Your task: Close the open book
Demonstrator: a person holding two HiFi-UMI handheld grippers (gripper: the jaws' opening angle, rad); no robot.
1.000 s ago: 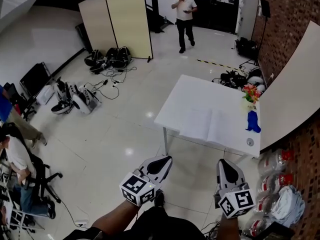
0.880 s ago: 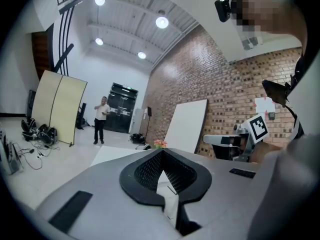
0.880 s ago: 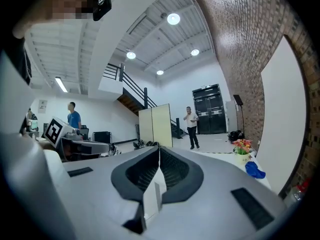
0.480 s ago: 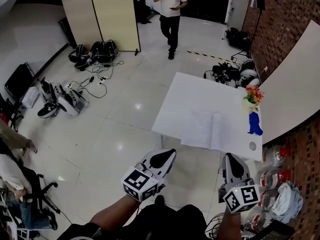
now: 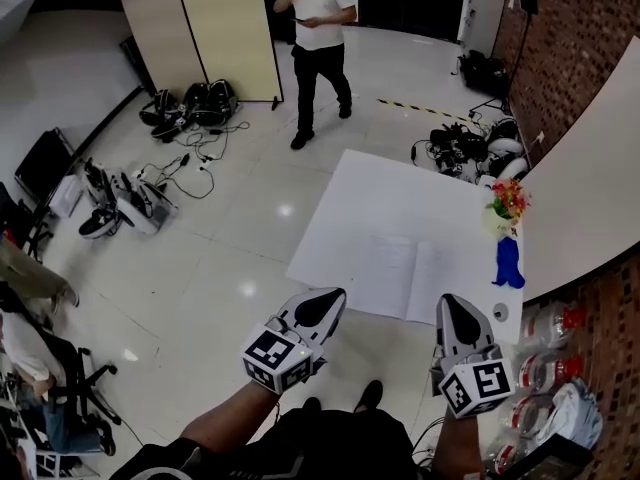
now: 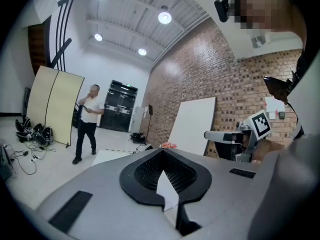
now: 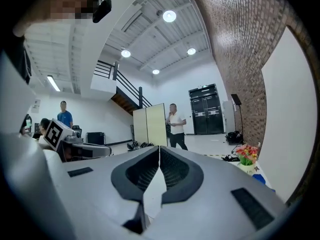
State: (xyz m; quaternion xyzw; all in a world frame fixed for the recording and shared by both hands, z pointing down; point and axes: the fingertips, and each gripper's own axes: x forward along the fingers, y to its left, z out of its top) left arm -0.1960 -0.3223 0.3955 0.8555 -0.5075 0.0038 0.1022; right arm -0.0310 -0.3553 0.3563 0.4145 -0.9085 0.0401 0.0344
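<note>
Plainly not at the work yet. Note the open book (image 5: pixel 400 278) flat on the table (image 5: pixel 400 193), by its near edge. See the left gripper (image 5: pixel 322 308) and right gripper (image 5: pixel 450 313) short of that edge, each pressed together on nothing. Could crease or tear a page if prodded with shut tips; could slide the whole book off the table's near edge; could clip the flowers (image 5: pixel 508 200) at the table's right edge on a wide swing. No readable writing anywhere; only square markers on the grippers.
</note>
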